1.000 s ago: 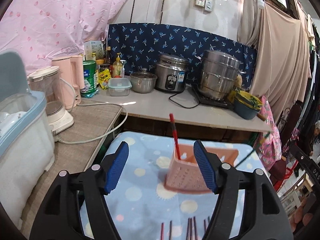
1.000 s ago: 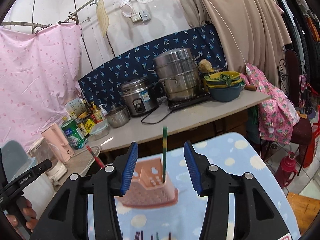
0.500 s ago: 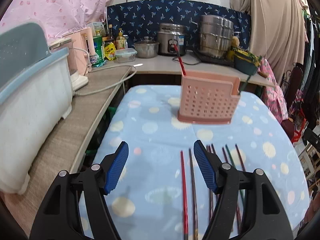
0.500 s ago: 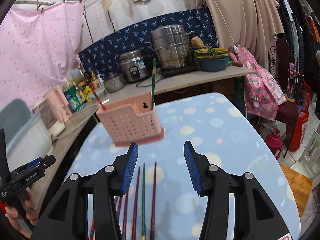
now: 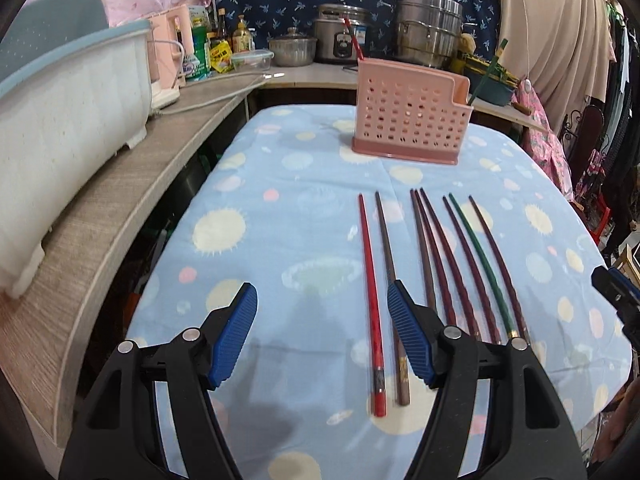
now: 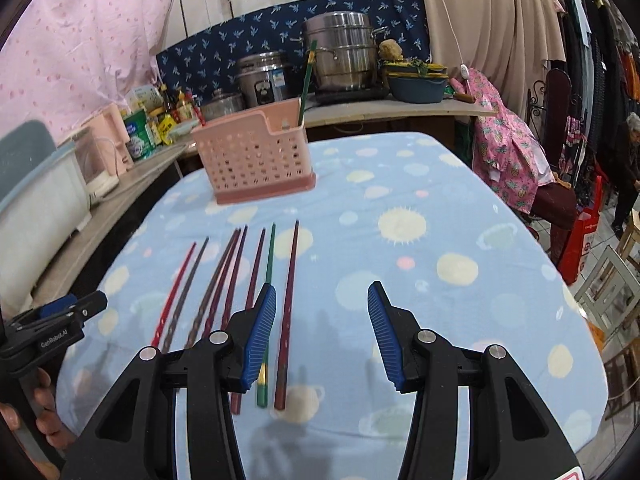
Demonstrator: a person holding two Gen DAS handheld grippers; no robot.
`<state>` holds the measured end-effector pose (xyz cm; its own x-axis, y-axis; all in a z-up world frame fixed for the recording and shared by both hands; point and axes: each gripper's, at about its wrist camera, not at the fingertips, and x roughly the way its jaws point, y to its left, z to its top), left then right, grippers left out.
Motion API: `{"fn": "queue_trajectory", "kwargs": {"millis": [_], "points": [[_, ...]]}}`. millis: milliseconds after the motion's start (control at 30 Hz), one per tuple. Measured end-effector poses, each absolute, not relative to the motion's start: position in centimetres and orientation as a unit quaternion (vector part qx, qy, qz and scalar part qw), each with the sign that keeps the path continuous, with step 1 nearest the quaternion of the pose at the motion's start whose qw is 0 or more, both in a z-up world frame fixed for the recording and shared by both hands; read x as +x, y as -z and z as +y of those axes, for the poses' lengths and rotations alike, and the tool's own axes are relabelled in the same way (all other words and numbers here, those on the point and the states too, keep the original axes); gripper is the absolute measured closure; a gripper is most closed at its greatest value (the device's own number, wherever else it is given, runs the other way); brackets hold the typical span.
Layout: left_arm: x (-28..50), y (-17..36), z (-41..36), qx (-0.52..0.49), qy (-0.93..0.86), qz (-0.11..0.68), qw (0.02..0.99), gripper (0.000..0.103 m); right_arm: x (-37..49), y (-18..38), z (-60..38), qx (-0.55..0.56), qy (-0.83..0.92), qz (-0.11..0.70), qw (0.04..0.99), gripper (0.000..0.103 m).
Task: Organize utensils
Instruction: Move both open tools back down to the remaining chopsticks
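Chopsticks point(image 5: 424, 256) lie side by side on tablecloth point(image 5: 280, 240); utensil holder point(image 5: 412, 120) behind them, counter point(image 5: 320, 76) beyond.

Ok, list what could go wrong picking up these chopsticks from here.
1. The dark chopsticks lie tightly bunched, so the open left hand-held gripper may pinch two at once.
2. The green chopstick sits close between neighbours; the open right hand-held gripper could knock them askew.
3. The pink holder looks light; a careless drop-in might tip it, especially with chopsticks already leaning inside.
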<state>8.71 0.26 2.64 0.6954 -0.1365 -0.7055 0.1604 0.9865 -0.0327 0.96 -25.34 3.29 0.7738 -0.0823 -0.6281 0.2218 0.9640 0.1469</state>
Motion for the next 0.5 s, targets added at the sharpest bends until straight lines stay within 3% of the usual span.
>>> {"fn": "queue_trajectory", "kwargs": {"millis": [500], "points": [[6.7,0.5,0.7,0.016,0.086,0.411,0.908,0.039,1.3,1.4,-23.2,0.111,0.070,0.377,0.917,0.058]]}}
